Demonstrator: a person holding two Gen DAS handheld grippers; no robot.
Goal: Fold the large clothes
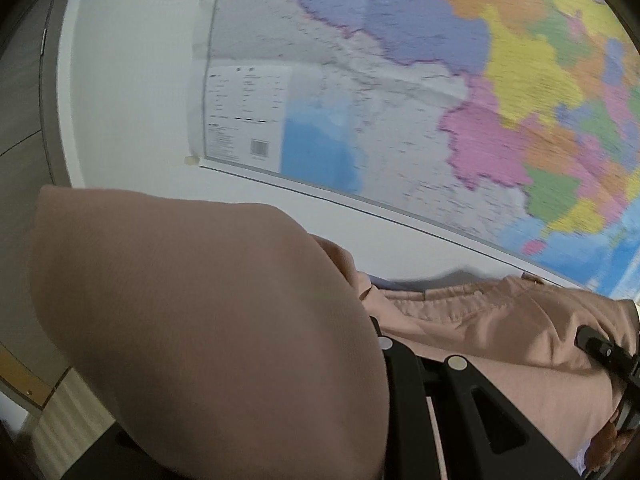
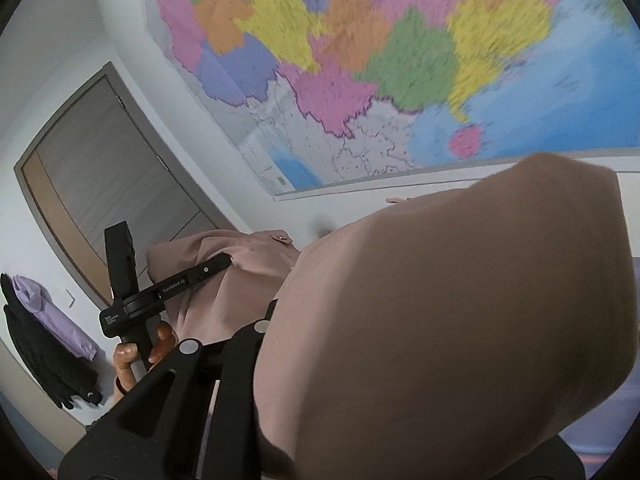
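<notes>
A large dusty-pink garment (image 1: 192, 320) hangs in the air, stretched between both grippers. In the left wrist view my left gripper (image 1: 422, 354) is shut on the cloth. A big fold drapes over its left finger and a thin strip of fabric shows between the fingers. My right gripper (image 1: 600, 350) appears at the right edge, its tip buried in the same cloth. In the right wrist view my right gripper (image 2: 226, 336) is shut on the garment (image 2: 440, 320), which bulges over its right finger. My left gripper (image 2: 218, 264) pinches a stitched edge farther left, with a hand (image 2: 128, 356) on its handle.
A large coloured wall map (image 1: 440, 100) fills the wall ahead, also the wall map (image 2: 360, 60). A grey-brown door (image 2: 100, 200) stands to the left. A purple top (image 2: 48, 312) and dark clothes (image 2: 36, 360) hang by the door.
</notes>
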